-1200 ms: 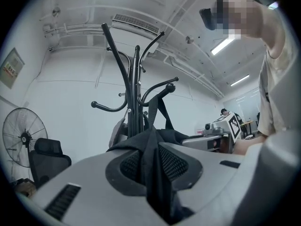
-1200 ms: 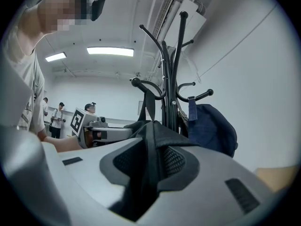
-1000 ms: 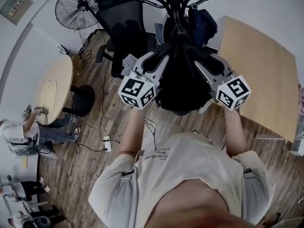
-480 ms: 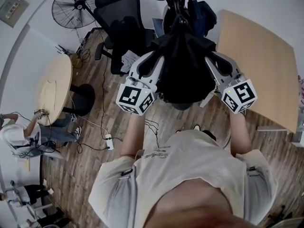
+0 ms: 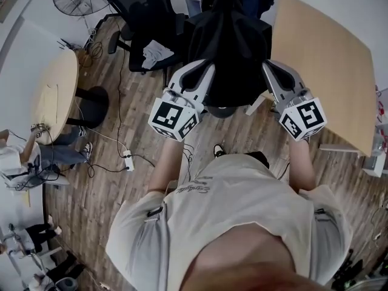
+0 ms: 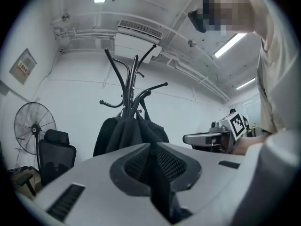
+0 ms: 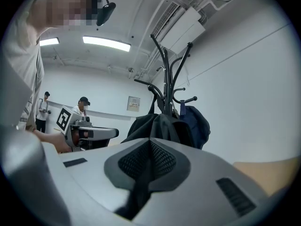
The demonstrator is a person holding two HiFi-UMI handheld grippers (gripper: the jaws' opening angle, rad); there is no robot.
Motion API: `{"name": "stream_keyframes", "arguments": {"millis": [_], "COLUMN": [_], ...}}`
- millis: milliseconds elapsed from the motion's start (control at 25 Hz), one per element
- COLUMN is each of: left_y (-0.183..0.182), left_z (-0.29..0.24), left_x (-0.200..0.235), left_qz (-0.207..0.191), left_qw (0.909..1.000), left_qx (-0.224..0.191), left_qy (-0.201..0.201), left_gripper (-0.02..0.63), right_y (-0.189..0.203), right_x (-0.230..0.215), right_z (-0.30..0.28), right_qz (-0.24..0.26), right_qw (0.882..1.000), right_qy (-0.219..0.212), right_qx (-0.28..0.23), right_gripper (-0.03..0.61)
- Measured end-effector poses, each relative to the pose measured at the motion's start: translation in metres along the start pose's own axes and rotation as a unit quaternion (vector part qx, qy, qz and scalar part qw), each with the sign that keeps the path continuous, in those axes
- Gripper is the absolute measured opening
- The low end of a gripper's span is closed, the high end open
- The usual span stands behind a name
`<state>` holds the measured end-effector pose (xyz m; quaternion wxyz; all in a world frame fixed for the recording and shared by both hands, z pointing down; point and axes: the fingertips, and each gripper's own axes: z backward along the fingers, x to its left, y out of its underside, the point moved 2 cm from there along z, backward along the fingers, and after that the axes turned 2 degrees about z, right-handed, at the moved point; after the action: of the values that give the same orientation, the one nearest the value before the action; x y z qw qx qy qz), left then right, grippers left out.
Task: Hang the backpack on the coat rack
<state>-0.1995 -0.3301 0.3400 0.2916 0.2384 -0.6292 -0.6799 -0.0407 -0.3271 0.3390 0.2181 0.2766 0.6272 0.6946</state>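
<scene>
- Jaws on both tools are pressed together with nothing between them: the left tool (image 6: 151, 147) and the right tool (image 7: 150, 145) each show only their own meshed pads meeting.
- Both tools point level and flank the lower part of the black backpack (image 5: 230, 47), the left tool (image 5: 205, 71) on one side and the right tool (image 5: 270, 68) on the other. Neither is clearly nearer.
- Straight ahead of each tool, the backpack (image 6: 127, 131) hangs from the coat rack (image 6: 131, 79) (each gripper view shows clear space between tip and fabric).
- Its long axis runs upright along the rack's pole, and its top is gathered at the hooks. I judge the hanging done, so any coming move means drawing straight back from the bag.
- A dark blue bag (image 7: 195, 124) hangs on the far side of the same rack; whether either bag holds anything cannot be seen.
- To the right stands a bare wooden tabletop (image 5: 327, 59).
</scene>
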Motion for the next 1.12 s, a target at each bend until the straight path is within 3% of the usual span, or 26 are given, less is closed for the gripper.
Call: {"name": "stream_keyframes", "arguments": {"millis": [280, 760, 1120], "left_y": [0.029, 0.034, 0.03], "left_z": [0.002, 0.033, 0.05], "left_x": [-0.04, -0.117, -0.133], "left_qz": [0.027, 0.005, 0.01], "left_qw": [0.9988, 0.9966, 0.9974], "left_qx": [0.037, 0.054, 0.046], "left_qy": [-0.019, -0.062, -0.055], "left_gripper": [0.041, 0.041, 0.041], "right_y": [0.015, 0.019, 0.008], "right_x": [0.029, 0.04, 0.065], "right_z": [0.029, 0.092, 0.104], "right_qz": [-0.004, -0.021, -0.005], "right_qw": [0.998, 0.997, 0.997], "right_qy": [-0.062, -0.078, -0.081], "right_qx": [0.013, 0.009, 0.002], "right_gripper": [-0.005, -0.006, -0.006]}}
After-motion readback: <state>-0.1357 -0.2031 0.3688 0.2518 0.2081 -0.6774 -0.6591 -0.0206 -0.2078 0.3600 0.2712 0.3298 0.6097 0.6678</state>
